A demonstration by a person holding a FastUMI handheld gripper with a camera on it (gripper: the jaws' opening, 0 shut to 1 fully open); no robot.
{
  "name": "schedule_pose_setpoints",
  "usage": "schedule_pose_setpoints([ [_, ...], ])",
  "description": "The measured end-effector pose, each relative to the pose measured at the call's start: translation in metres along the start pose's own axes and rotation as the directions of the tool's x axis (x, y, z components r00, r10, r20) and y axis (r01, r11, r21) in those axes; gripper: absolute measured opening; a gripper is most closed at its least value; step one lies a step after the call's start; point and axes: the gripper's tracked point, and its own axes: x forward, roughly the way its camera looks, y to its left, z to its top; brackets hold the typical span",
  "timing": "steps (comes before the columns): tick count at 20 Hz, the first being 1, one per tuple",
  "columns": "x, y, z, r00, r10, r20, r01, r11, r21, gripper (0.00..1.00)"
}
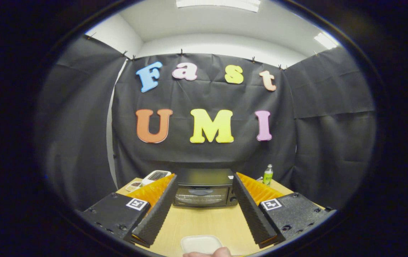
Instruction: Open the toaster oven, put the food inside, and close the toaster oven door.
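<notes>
A black toaster oven (204,188) stands at the far side of the wooden table (204,221), its glass door shut. It lies straight ahead, beyond my fingertips. My gripper (204,192) is open, its two fingers (155,214) spread wide with nothing between them but bare tabletop. A white dish (201,244) lies on the table close below, between the bases of the fingers. A person's fingertip (211,253) touches its near edge. I cannot tell what food the dish holds.
A white appliance (156,176) and a small tray (134,186) sit left of the oven, partly behind my left finger. A small green-labelled bottle (268,175) stands to the oven's right, near the table's back corner. Black cloth walls close in on all sides.
</notes>
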Motion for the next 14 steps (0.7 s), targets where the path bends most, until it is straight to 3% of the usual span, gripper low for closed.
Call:
schedule_pose_setpoints([
  [7,-0.040,0.023,-0.002,0.999,0.032,0.022,-0.031,0.999,-0.018,1.00],
  [14,-0.045,0.035,-0.009,0.999,0.045,0.012,-0.045,0.999,0.001,1.00],
])
